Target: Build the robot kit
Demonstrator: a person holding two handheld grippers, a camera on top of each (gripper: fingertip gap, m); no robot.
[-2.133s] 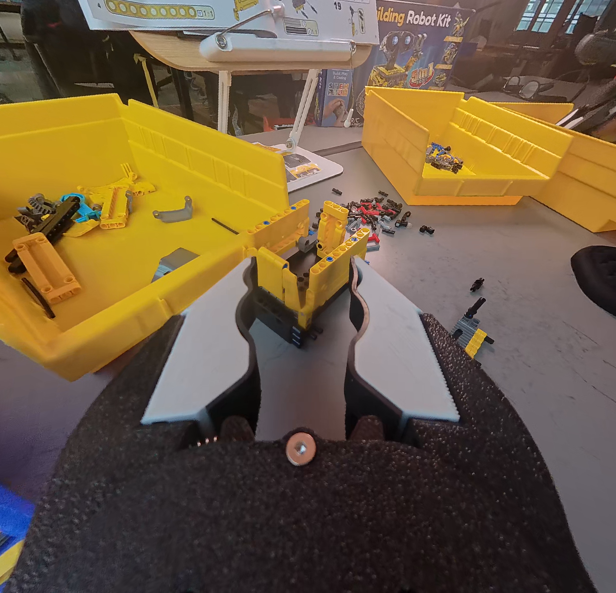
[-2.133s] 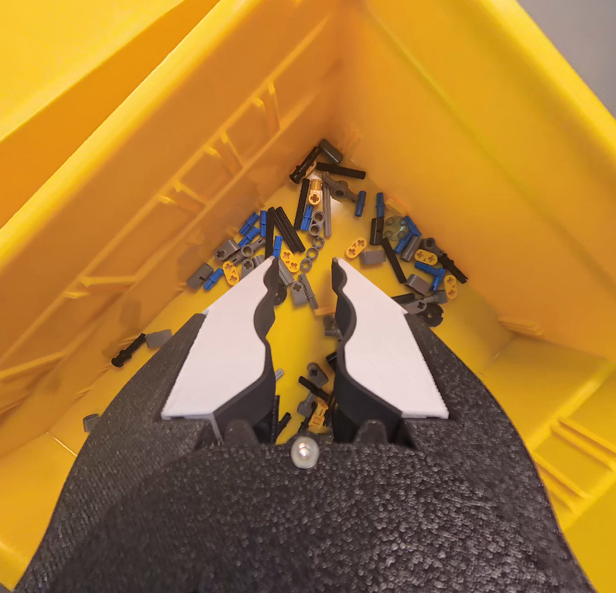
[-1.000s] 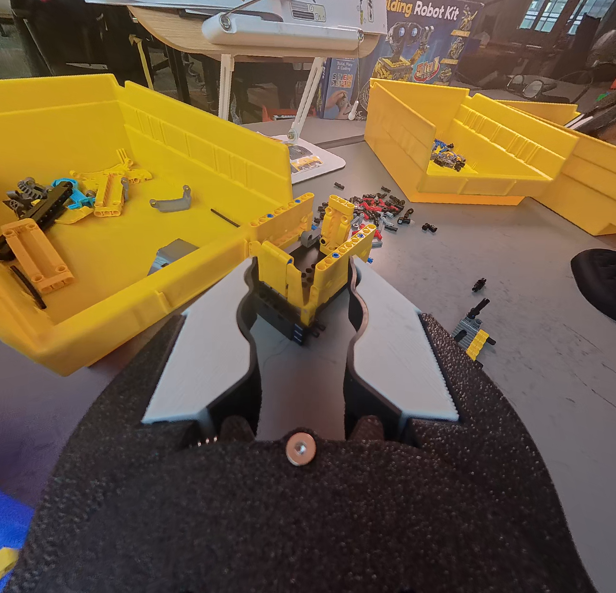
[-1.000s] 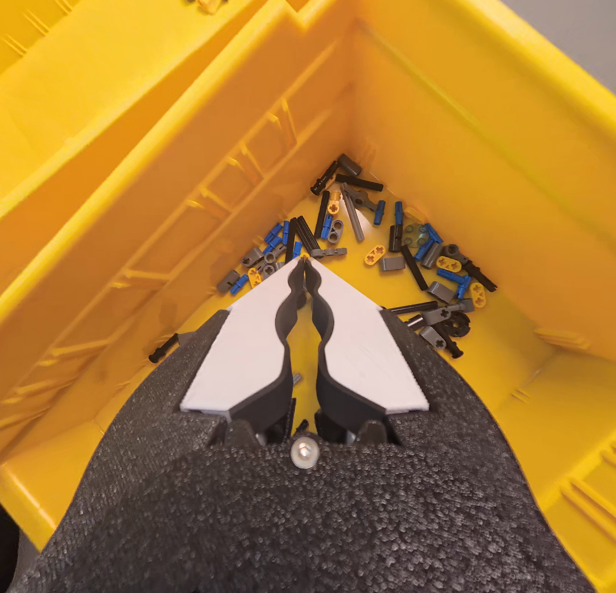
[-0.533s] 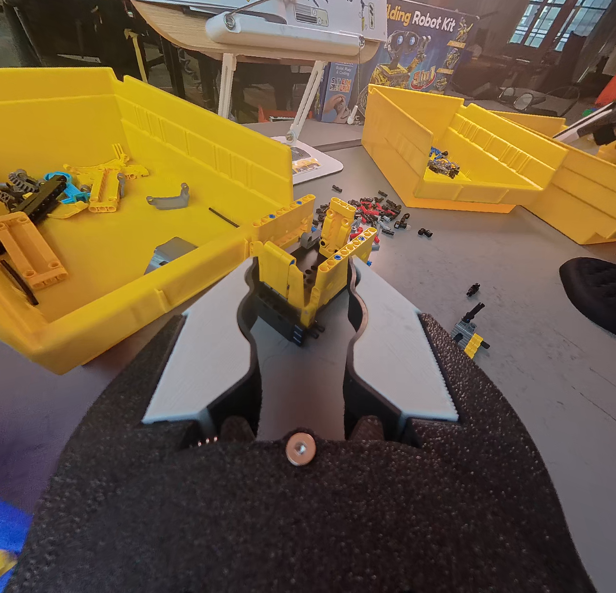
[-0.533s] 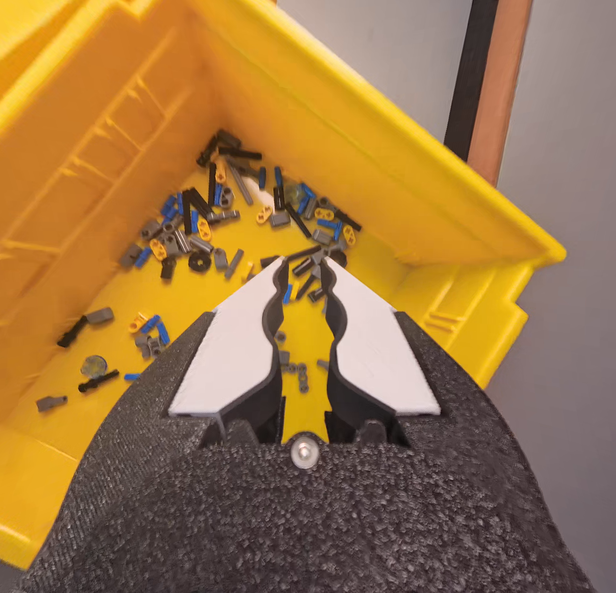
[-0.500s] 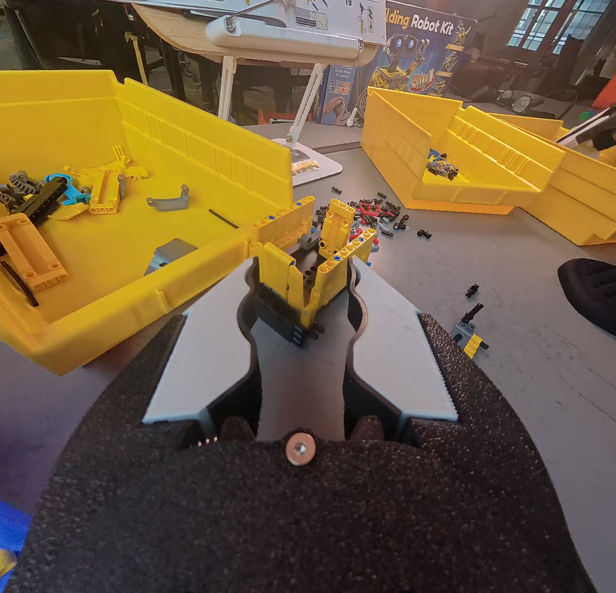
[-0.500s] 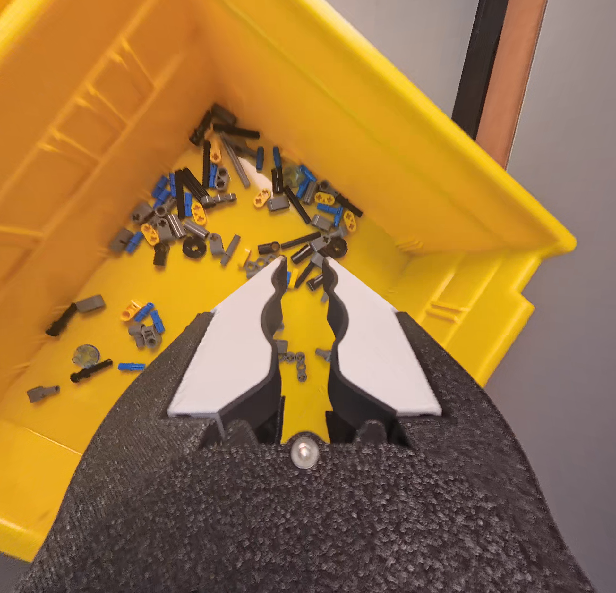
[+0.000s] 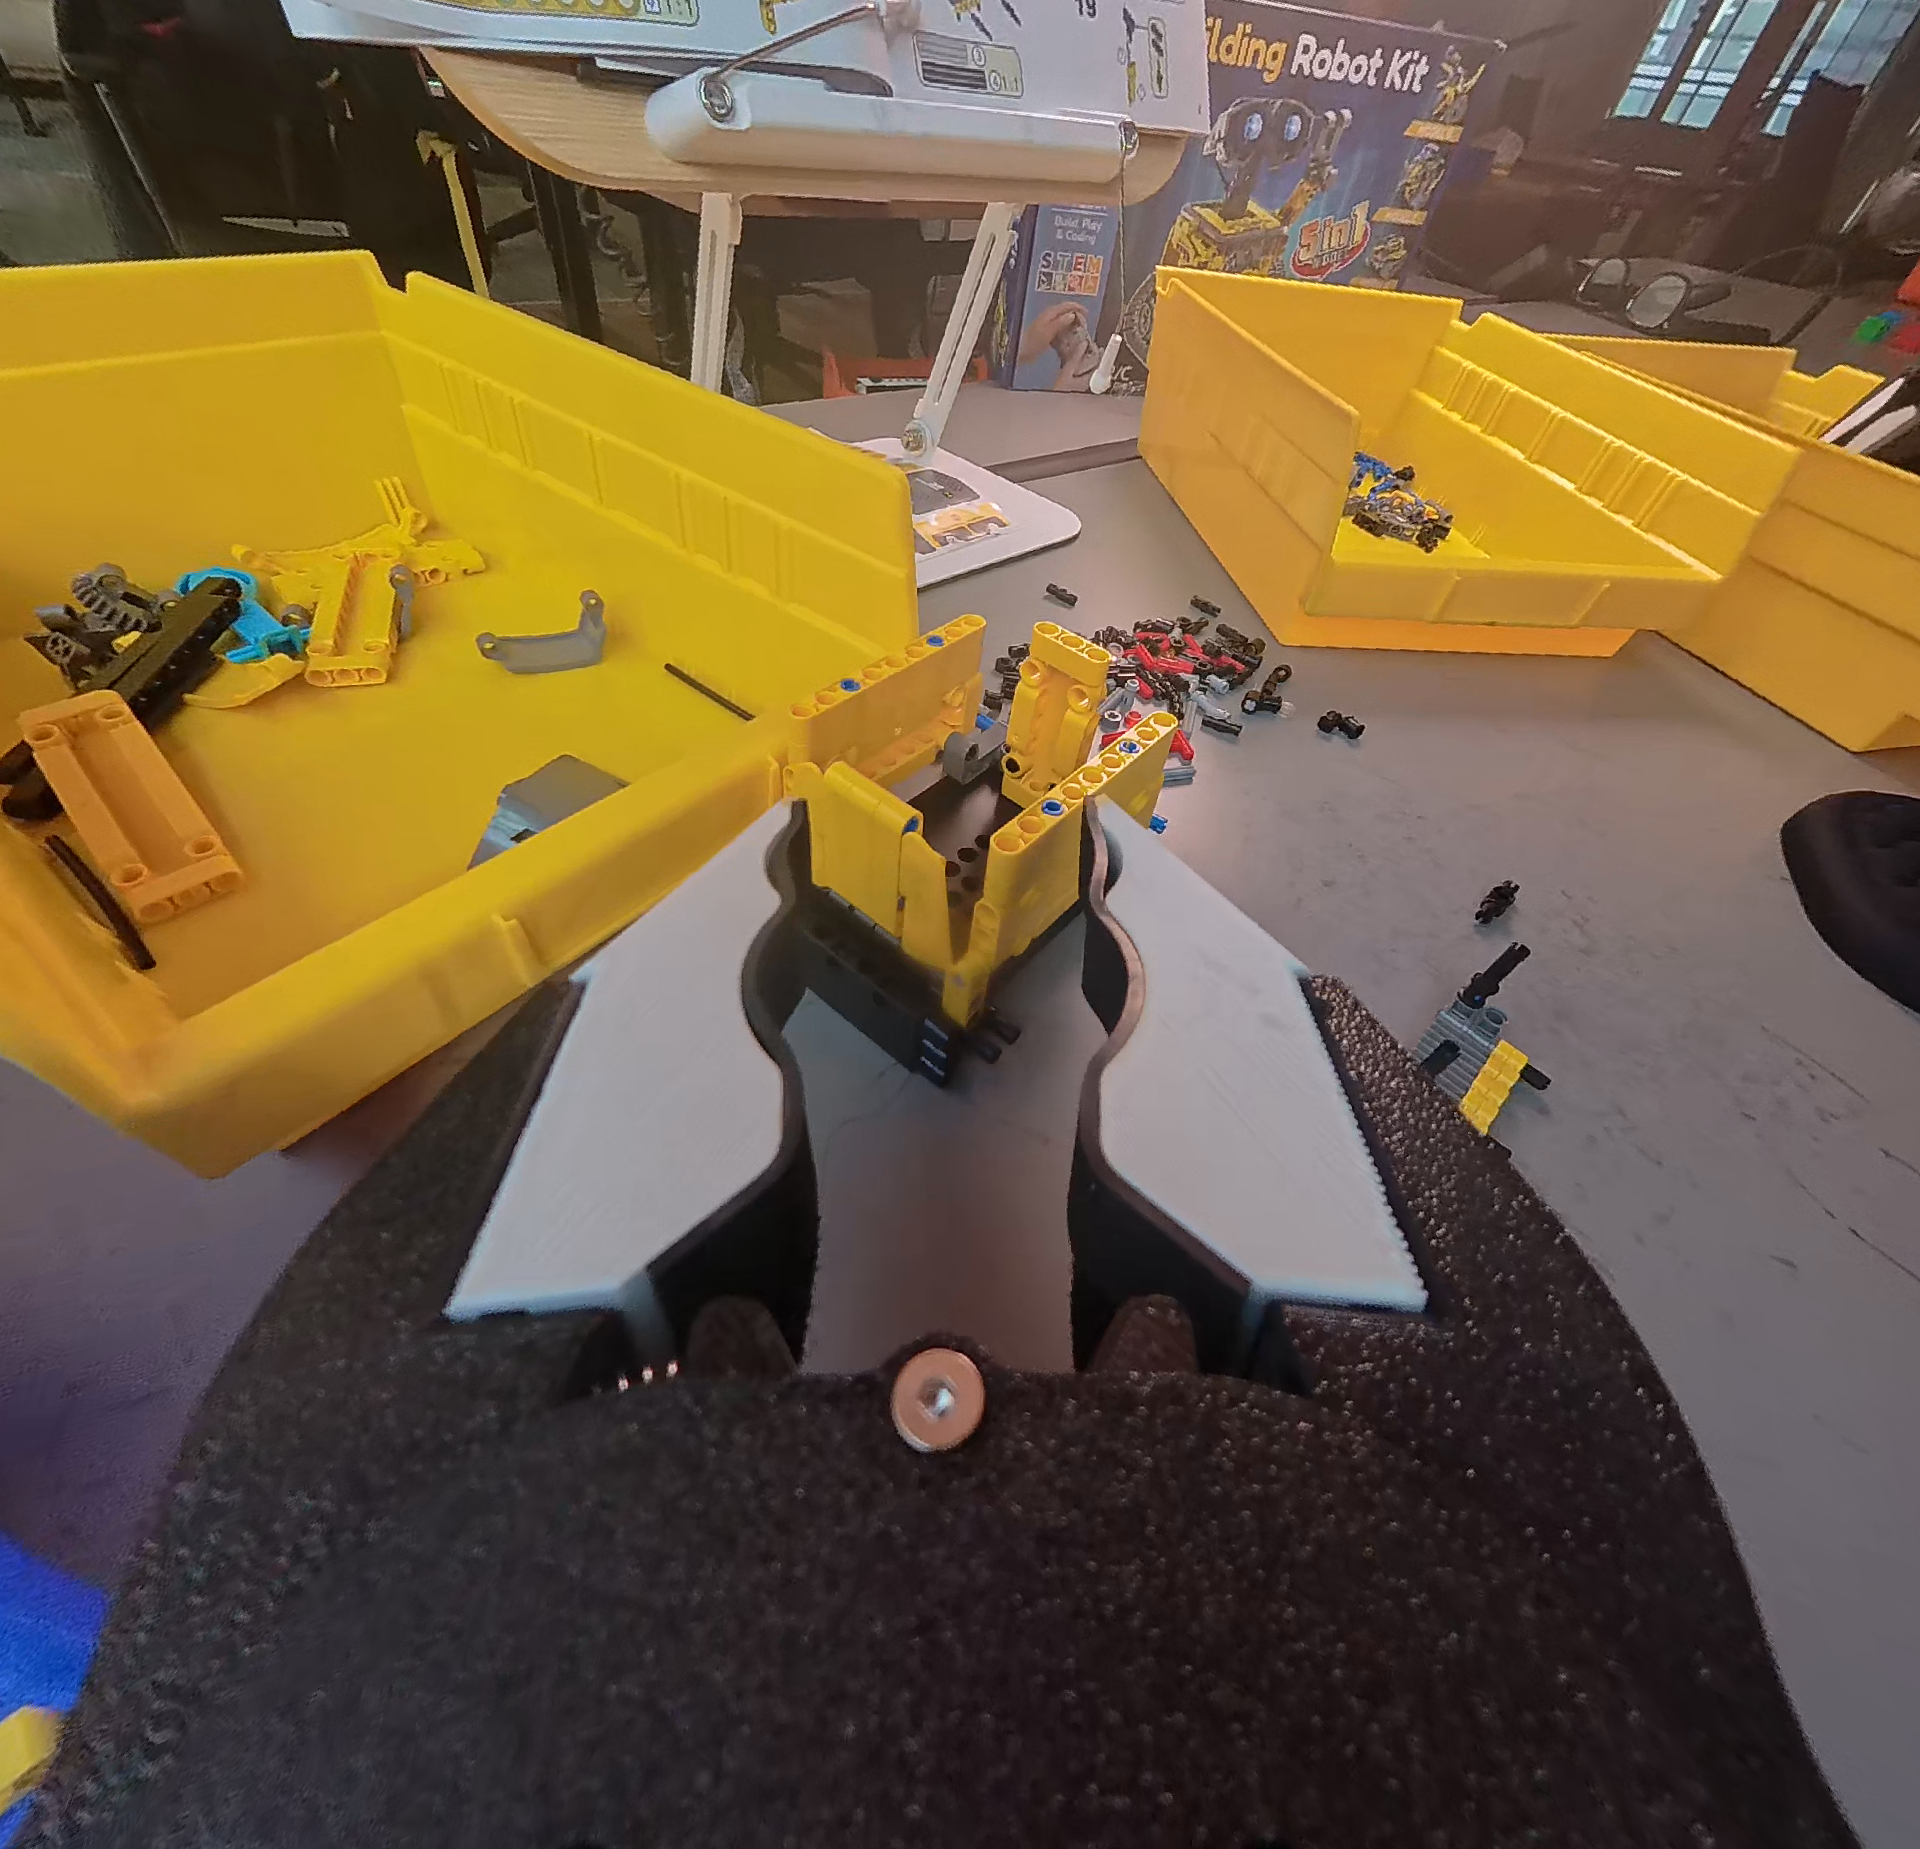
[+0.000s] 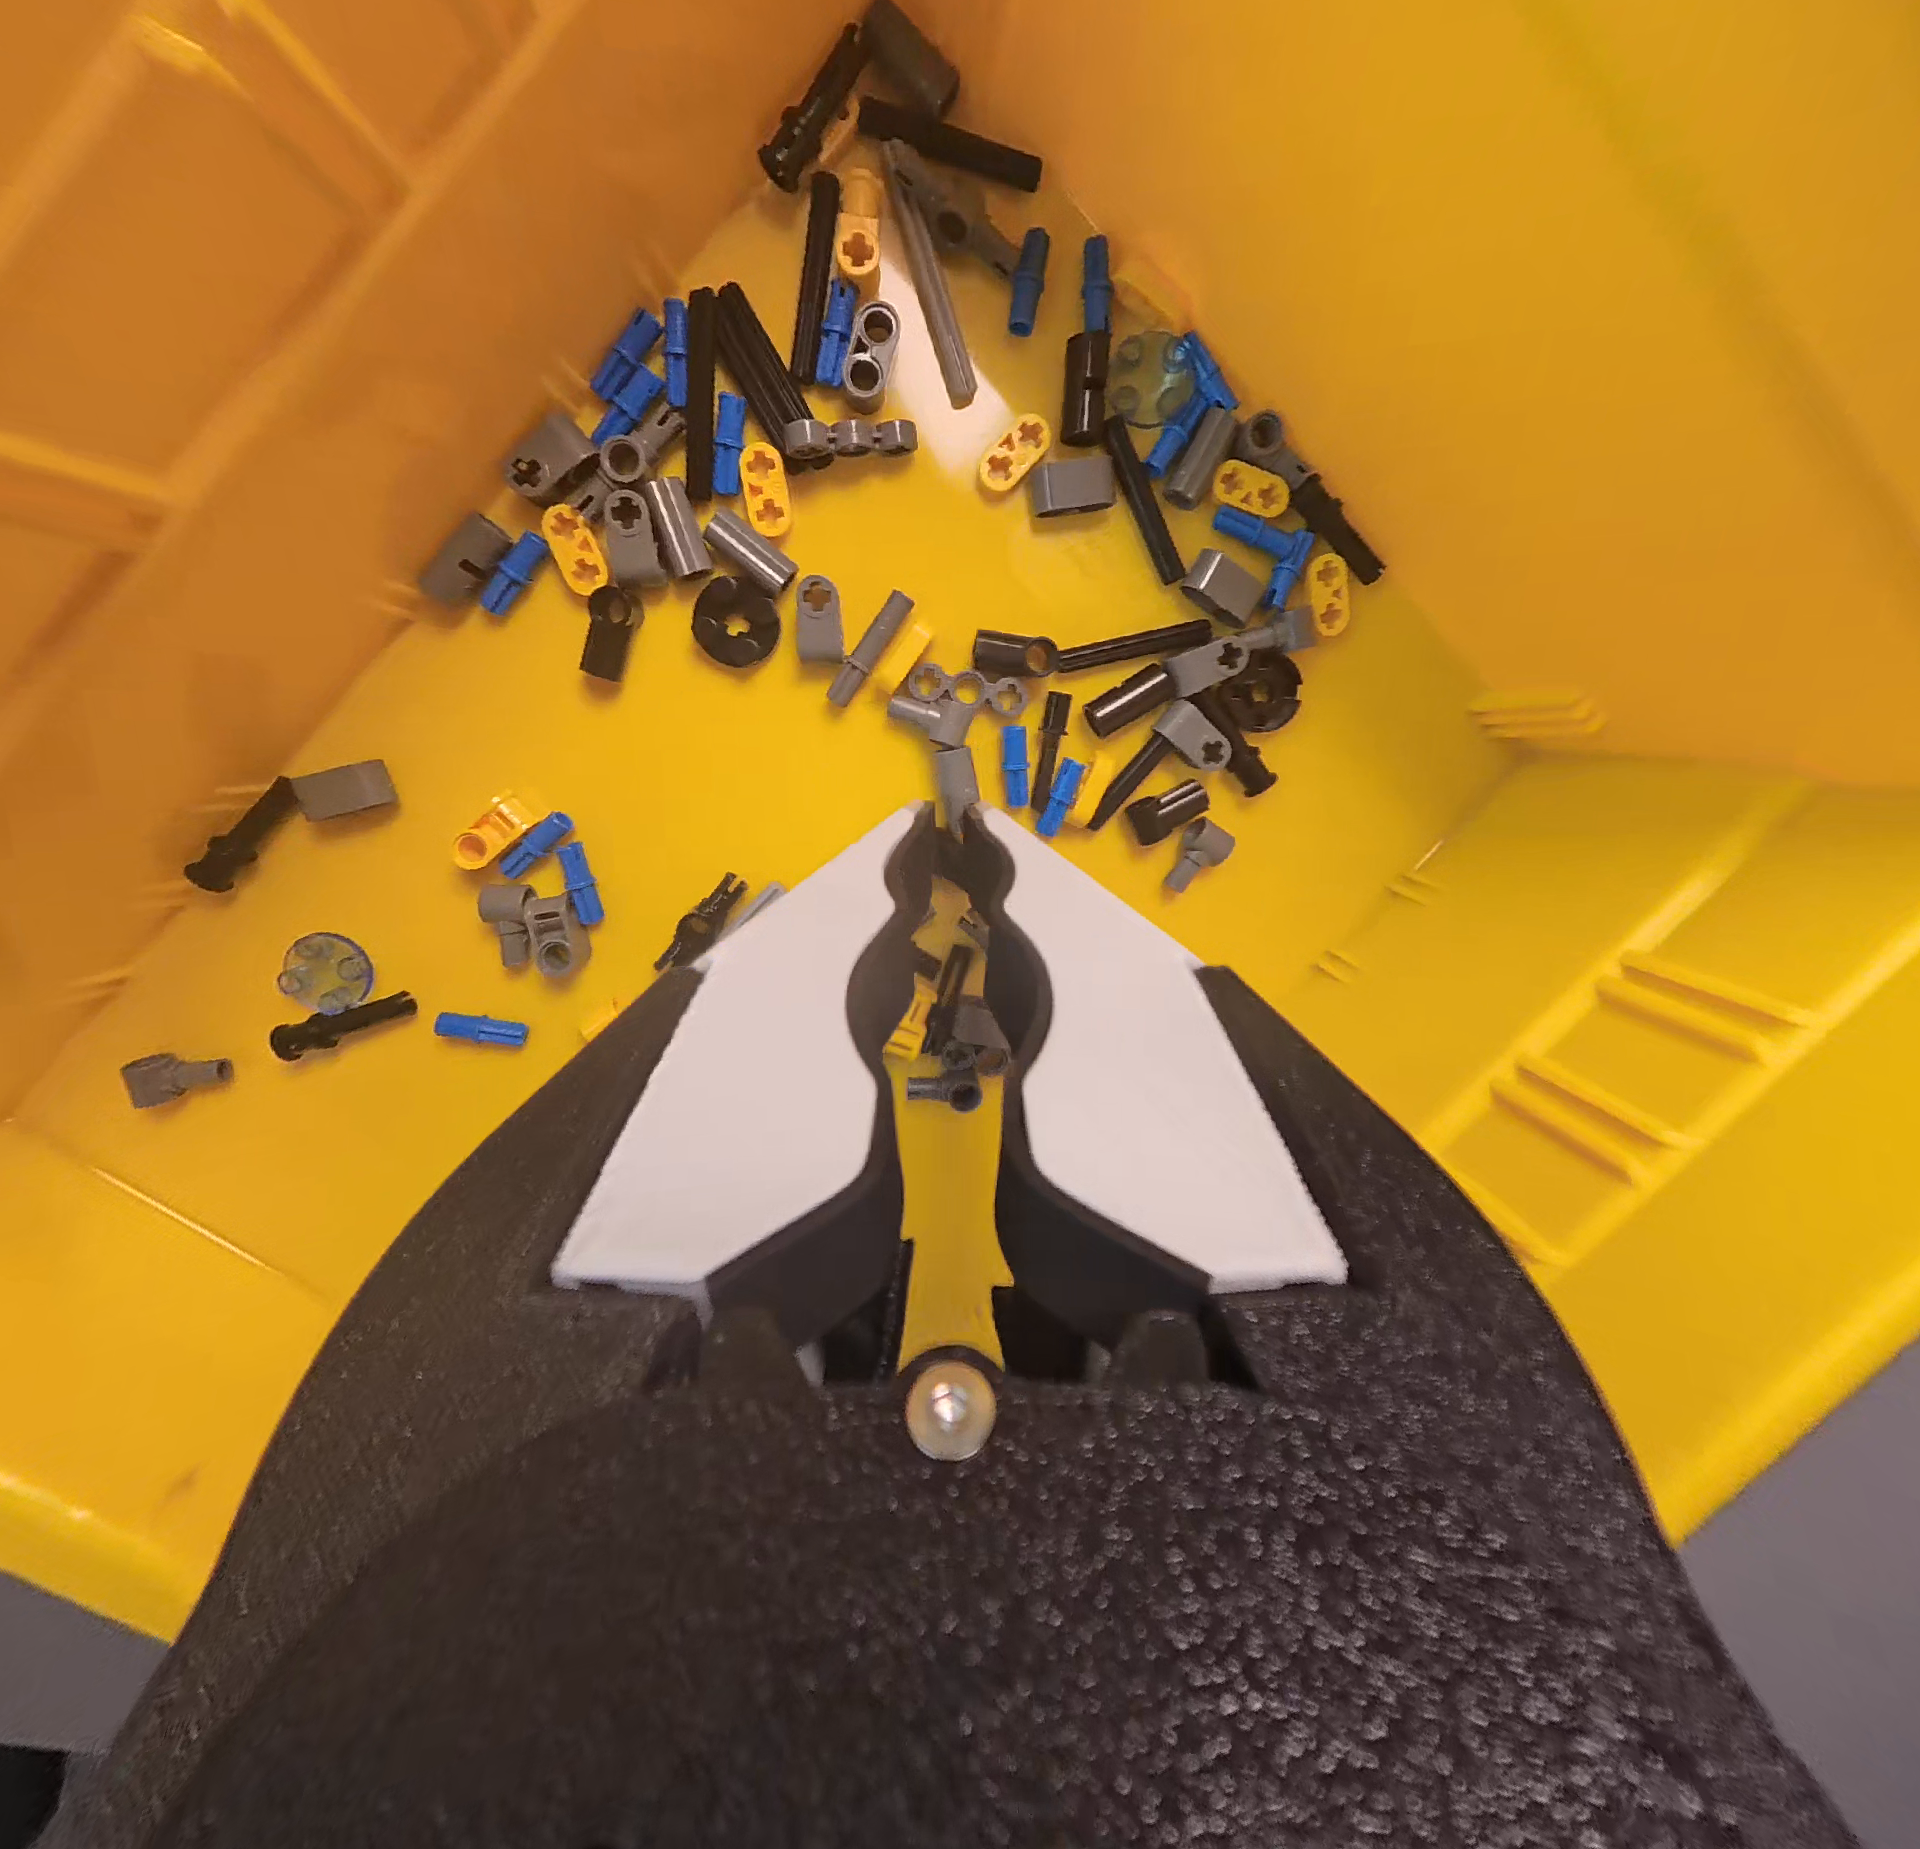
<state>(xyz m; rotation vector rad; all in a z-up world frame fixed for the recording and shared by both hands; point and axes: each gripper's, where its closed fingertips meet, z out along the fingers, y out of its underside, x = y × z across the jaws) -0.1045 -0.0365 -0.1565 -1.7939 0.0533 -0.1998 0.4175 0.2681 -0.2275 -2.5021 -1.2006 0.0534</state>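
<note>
My left gripper (image 9: pixel 940 838) is shut on a yellow and black brick-built model (image 9: pixel 935 895) and holds it just above the grey table, beside the front corner of a big yellow bin (image 9: pixel 312 1020). My right gripper (image 10: pixel 945 812) is down inside another yellow bin (image 10: pixel 1558 241), among several small blue, black, grey and yellow pins and connectors (image 10: pixel 831 397). Its tips are pinched on the end of a small grey connector (image 10: pixel 954 773). More small pieces lie under and between its fingers.
In the left wrist view, loose red, black and grey pieces (image 9: pixel 1174 656) lie behind the model. A small grey and yellow sub-assembly (image 9: pixel 1481 1056) lies to the right. Further yellow bins (image 9: pixel 1455 604), an instruction stand (image 9: pixel 883 126) and a kit box (image 9: pixel 1330 137) stand behind. The grippers' ends are close to 60 centimeters from one another.
My right gripper has dropped lower into the bin's corner and closed from partly open onto the grey connector. My left gripper and the model have hardly moved.
</note>
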